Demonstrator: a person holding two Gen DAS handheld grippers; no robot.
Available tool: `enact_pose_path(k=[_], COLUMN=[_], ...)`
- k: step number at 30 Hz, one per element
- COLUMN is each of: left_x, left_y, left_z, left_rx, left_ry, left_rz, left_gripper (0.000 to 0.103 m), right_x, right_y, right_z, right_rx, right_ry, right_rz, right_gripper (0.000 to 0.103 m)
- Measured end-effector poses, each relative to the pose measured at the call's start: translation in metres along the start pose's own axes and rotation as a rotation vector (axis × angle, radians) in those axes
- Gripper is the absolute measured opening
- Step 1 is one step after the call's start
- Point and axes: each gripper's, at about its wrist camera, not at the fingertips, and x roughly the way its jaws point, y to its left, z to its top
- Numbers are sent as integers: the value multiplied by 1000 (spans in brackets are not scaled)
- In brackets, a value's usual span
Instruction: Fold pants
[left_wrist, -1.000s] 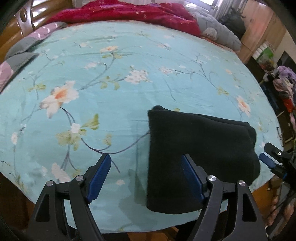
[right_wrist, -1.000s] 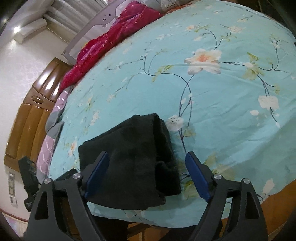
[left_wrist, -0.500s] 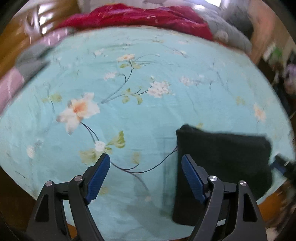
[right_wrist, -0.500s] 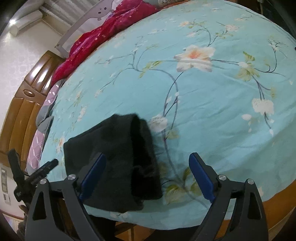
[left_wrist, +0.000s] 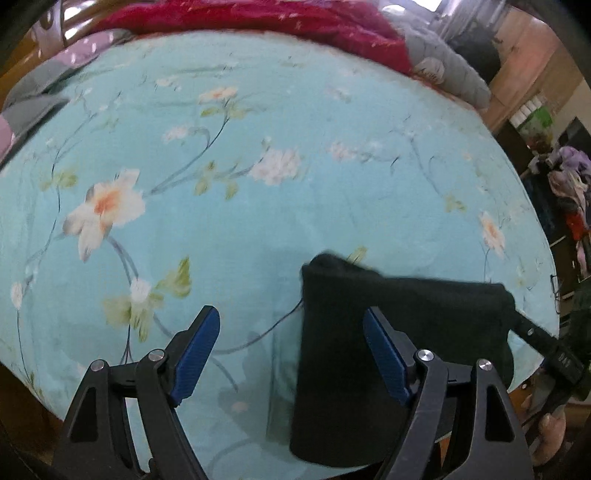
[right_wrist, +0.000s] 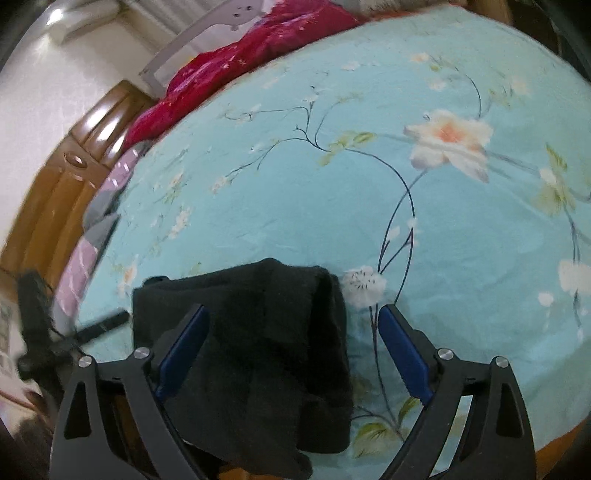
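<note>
The dark pants (left_wrist: 406, 332) lie folded into a thick rectangle near the front edge of the bed, on the turquoise flowered sheet (left_wrist: 258, 147). My left gripper (left_wrist: 290, 317) hovers open above the bundle's left edge; its right finger is over the cloth, its left finger over bare sheet. In the right wrist view the pants (right_wrist: 266, 332) lie under my right gripper (right_wrist: 291, 314), which is open and straddles the bundle's right half without pinching it. A black finger of the other gripper (left_wrist: 543, 343) shows past the pants' right end.
A red blanket (left_wrist: 295, 22) and grey bedding (left_wrist: 450, 70) are heaped along the far side of the bed. A wooden headboard (right_wrist: 62, 192) and pillows (right_wrist: 92, 236) stand at the left. Clothes and furniture (left_wrist: 569, 192) crowd the room beyond the right edge.
The pants stay folded in the same spot. The left view swung left, then back, and the pants now sit lower in it. The right gripper rolled and shifted, so the bundle lies more squarely between its fingers.
</note>
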Motion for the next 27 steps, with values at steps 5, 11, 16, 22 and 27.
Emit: enact_pose_path(k=[5, 11, 16, 22, 27], left_x=[-9, -18, -17, -9, -2], left_y=[-28, -56, -67, -85, -120], left_z=[0, 0, 1, 5, 24], left_rx=[134, 244, 277, 338, 464], left_ry=[-114, -172, -173, -164, -114], left_rz=[119, 149, 145, 144, 20], left_gripper=[80, 80, 80, 80, 80], right_x=[-1, -11, -32, -39, -31], right_y=[-2, -15, -25, -23, -20], right_z=[-3, -15, -40, -67, -82], right_rx=[13, 109, 193, 226, 250], right_ry=[-3, 6, -16, -22, -24], right_rz=[-2, -15, 23, 73, 101], right_gripper=[91, 92, 92, 92, 92])
